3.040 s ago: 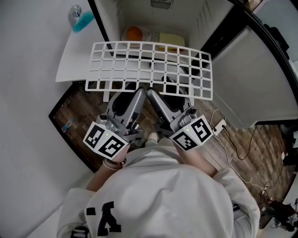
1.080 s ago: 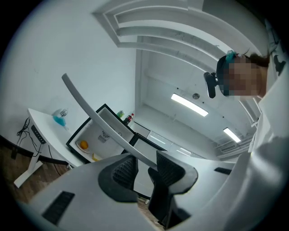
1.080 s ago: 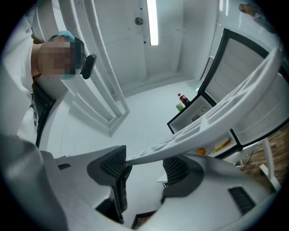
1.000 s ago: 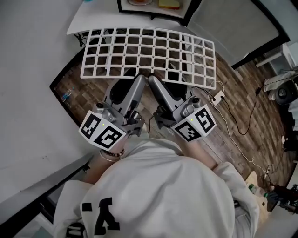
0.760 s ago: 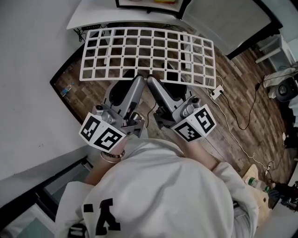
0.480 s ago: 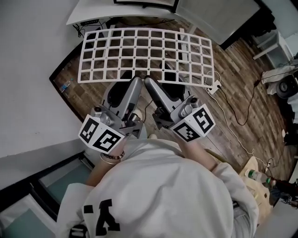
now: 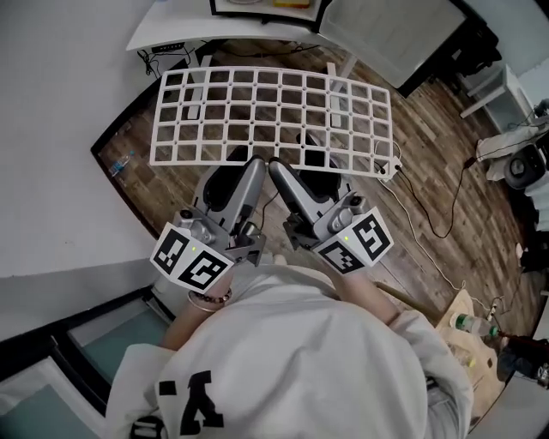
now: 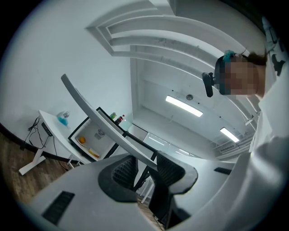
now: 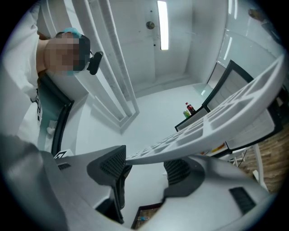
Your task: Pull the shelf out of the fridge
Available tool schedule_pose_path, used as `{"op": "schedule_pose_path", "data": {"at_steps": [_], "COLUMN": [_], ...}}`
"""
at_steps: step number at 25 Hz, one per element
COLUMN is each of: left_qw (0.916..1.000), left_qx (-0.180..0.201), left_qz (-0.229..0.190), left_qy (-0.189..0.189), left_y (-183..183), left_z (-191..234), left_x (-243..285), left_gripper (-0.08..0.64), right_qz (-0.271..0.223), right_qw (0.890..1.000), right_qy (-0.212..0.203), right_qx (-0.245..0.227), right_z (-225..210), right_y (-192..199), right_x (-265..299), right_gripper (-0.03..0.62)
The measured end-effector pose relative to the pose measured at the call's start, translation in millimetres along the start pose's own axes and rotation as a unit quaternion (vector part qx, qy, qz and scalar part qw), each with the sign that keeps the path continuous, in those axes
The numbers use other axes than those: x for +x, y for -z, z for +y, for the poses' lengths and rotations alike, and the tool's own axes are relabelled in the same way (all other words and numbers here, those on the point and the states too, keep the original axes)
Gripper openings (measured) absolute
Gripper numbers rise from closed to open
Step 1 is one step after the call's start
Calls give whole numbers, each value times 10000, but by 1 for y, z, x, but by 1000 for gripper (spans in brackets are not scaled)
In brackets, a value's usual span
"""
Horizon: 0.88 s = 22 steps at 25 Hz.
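Surroundings: the fridge (image 7: 266, 12) stands open at the top edge of the head view, with a white desk (image 7: 159, 34) to its left and its white door (image 7: 386, 34) swung out to the right. On the wood-pattern floor (image 7: 429, 146) lie a black cable with a white power strip (image 7: 393, 168) and, by the left wall, a small bottle (image 7: 120, 161). Nothing lies between the fridge and the shelf (image 7: 270, 116), which is entirely outside the cabinet and held level in the air over the floor, between the fridge and the person. It is a white rigid grid of square cells with rounded corners. The left gripper (image 7: 251, 165) and right gripper (image 7: 279, 167) meet its near edge side by side at the middle. The left gripper view shows the shelf edge-on as a thin pale bar running between the ribbed dark pads, clamped there. It also shows what the head view crops: an orange (image 8: 81, 140) inside the fridge, bottles (image 8: 118, 118) on top of it and ceiling light strips (image 8: 183, 106). The right gripper view shows the grid's underside, its rim likewise pinched between that gripper's textured pads.
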<state>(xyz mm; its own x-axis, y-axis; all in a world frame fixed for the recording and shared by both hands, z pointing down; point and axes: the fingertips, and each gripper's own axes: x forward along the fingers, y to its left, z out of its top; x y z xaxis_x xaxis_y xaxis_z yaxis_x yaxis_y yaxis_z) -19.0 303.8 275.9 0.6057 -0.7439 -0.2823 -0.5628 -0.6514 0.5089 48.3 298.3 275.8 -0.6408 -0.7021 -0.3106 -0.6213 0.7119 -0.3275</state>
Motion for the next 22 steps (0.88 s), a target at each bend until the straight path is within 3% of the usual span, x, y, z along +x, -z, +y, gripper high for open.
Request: {"op": "schedule_pose_path", "data": {"at_steps": [3,8,22], "left_qw": [10000,9999,10000], "left_qx": [-10,128,45], "left_qz": [-41,2,52], "left_qy": [88,85,53], "left_y": [-8,-20,-22], "left_z": [2,17,37], "left_x": [7,19,35], "left_gripper": [132,132,132], "right_qz": [-87,-160,-125], "right_qw": [9998,9999,9999], "right_qy": [-65,-57,-84], "right_qx": [-166,-1,-73], "right_z": [-1,-11,-27], "right_y": [-8,-6,-4], "right_x": [9,30,49], "right_gripper": [267,267,267]}}
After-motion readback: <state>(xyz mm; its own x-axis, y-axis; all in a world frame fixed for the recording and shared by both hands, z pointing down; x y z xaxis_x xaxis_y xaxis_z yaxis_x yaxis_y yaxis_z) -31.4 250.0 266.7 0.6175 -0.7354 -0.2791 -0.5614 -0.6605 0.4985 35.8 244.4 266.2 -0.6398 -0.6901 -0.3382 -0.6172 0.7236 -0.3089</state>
